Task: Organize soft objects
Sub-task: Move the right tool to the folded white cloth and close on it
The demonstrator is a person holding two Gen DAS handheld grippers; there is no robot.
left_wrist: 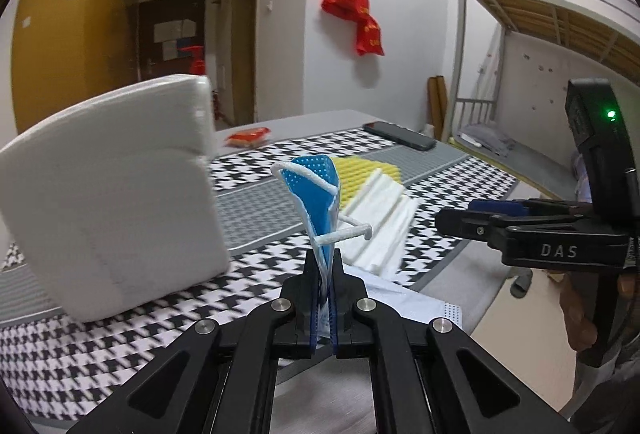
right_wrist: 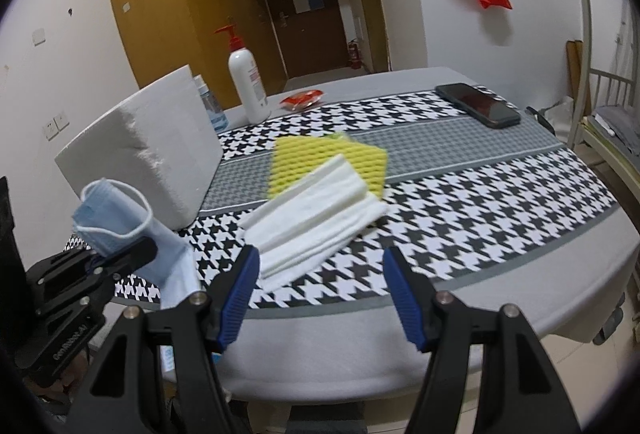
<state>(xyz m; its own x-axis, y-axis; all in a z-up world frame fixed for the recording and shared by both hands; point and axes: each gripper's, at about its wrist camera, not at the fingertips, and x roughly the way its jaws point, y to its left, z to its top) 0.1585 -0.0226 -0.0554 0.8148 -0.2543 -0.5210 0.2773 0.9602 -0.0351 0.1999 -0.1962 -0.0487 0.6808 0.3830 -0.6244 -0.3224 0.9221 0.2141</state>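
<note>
Mask first: my left gripper [left_wrist: 325, 266] has its jaws pinched tight on a blue face mask [left_wrist: 316, 194], which stands up crumpled at the centre of the left view, white ear loop curling off to the right. From the right view the same mask [right_wrist: 108, 226] shows its paler side at lower left, bunched above the left gripper [right_wrist: 120, 258], held off the near edge of the table [right_wrist: 360, 334].

My right gripper [right_wrist: 320, 298] is wide open with nothing between the blue pads [right_wrist: 240, 294], low centre in its own view. In the left view it [left_wrist: 444, 224] pokes in from the right edge, side on.

White folded cloth [right_wrist: 316, 214] lies mid-frame on the houndstooth covering, overlapping the near corner of a yellow ribbed sponge cloth [right_wrist: 320, 162]. White foam block [right_wrist: 148, 154] stands to the left.

Only the right view gives me the pump bottle [right_wrist: 246, 82] and a small spray bottle [right_wrist: 210, 106] behind the block; the left view has the block [left_wrist: 112, 194] filling its left side. Both show the phone [left_wrist: 400, 135] and a red packet [right_wrist: 302, 99] at the far side.
</note>
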